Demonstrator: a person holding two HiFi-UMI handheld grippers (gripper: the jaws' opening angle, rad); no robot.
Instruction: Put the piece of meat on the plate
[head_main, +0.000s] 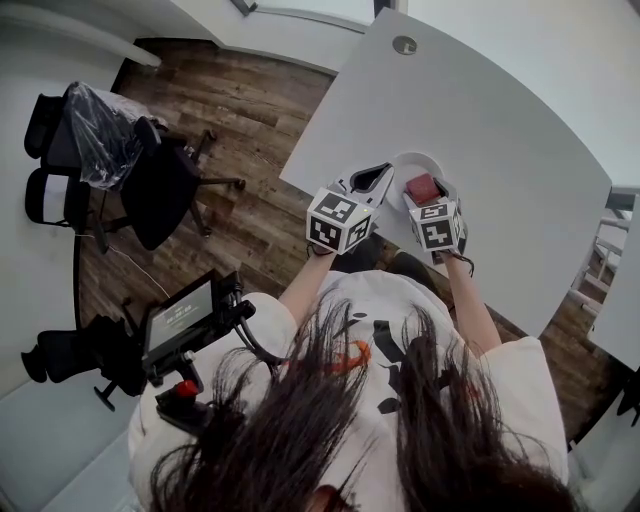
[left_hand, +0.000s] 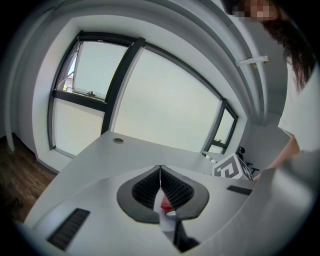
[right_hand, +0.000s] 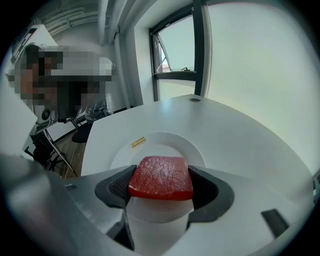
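Note:
A red slab of meat (head_main: 422, 188) (right_hand: 161, 177) is gripped flat between the jaws of my right gripper (head_main: 426, 193) (right_hand: 161, 189), which is shut on its two sides. It hangs just above the white plate (head_main: 410, 161) (right_hand: 152, 141) near the table's front edge. My left gripper (head_main: 381, 175) (left_hand: 160, 171) is beside the plate's left rim, its jaws shut tip to tip on nothing. In the left gripper view only a red sliver of the meat (left_hand: 166, 204) shows below the closed tips.
The white table (head_main: 500, 110) has a round cable grommet (head_main: 404, 45) at its far side. Black office chairs (head_main: 160, 190) stand on the wooden floor to the left. A yellow sticker (right_hand: 138, 142) is on the plate's rim.

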